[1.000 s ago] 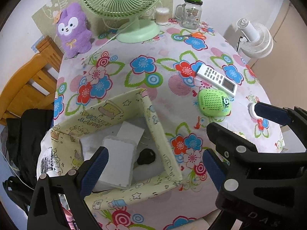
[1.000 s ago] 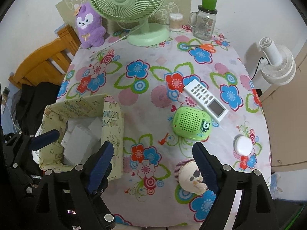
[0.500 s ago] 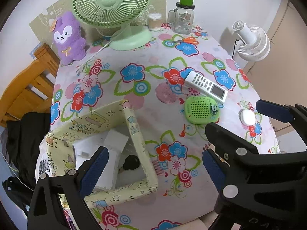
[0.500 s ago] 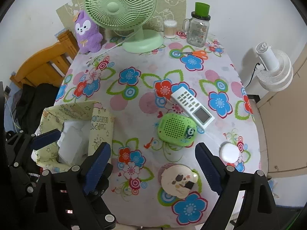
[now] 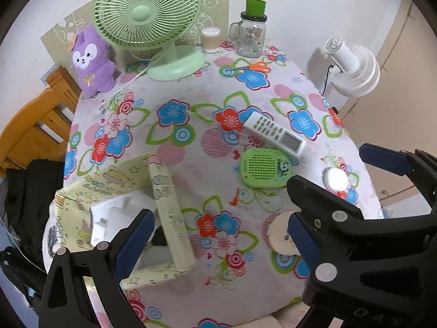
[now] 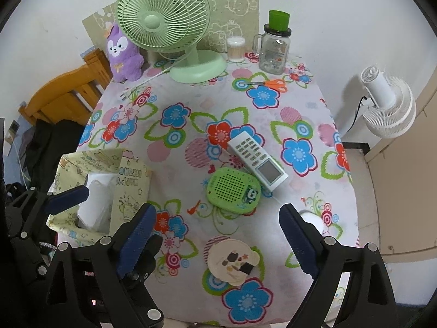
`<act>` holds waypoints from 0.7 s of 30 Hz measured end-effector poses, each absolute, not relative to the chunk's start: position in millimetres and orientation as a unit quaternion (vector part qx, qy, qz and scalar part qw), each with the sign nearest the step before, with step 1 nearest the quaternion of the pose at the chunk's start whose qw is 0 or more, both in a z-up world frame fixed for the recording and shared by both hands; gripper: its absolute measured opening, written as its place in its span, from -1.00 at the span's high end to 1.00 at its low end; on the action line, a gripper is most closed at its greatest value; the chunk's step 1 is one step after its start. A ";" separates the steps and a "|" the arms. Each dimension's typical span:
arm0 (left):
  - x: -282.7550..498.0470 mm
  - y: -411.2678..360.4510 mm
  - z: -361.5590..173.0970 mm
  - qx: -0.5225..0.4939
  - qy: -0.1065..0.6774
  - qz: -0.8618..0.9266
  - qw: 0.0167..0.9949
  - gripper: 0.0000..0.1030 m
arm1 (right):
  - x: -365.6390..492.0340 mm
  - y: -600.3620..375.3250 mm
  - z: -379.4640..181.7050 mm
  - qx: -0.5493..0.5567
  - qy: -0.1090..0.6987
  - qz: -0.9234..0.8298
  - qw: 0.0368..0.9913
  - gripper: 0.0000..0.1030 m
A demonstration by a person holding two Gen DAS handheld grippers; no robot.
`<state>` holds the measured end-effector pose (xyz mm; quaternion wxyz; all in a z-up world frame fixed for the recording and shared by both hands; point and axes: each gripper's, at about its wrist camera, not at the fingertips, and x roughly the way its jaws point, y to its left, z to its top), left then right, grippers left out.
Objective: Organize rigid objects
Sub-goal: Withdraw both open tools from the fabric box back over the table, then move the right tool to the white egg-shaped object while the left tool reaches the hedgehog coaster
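Both the left gripper (image 5: 218, 242) and right gripper (image 6: 218, 235) are hanging over the desk (image 6: 191, 104), jaws spread and gripping nothing.

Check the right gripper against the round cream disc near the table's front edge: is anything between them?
Nothing visible. The right gripper, jaws open and empty, hangs over the round cream disc, with only bare tablecloth around it.

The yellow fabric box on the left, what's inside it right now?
Inside the box lie white blocks and a small black object, partly hidden by the box wall and the left gripper's finger. Anything under the blocks is covered.
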<state>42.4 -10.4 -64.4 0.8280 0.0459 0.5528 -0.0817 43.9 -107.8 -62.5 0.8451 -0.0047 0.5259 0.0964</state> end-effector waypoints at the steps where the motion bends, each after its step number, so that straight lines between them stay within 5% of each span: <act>1: 42.3 -13.0 -64.0 0.045 0.552 -0.082 0.828 -0.93 | 43.9 -111.1 -62.4 -0.005 0.526 0.097 0.845 -0.81; 21: 42.3 -48.3 -62.4 0.027 0.546 -0.060 0.835 -0.99 | 45.5 -154.7 -57.7 -0.013 0.507 0.122 0.853 -0.82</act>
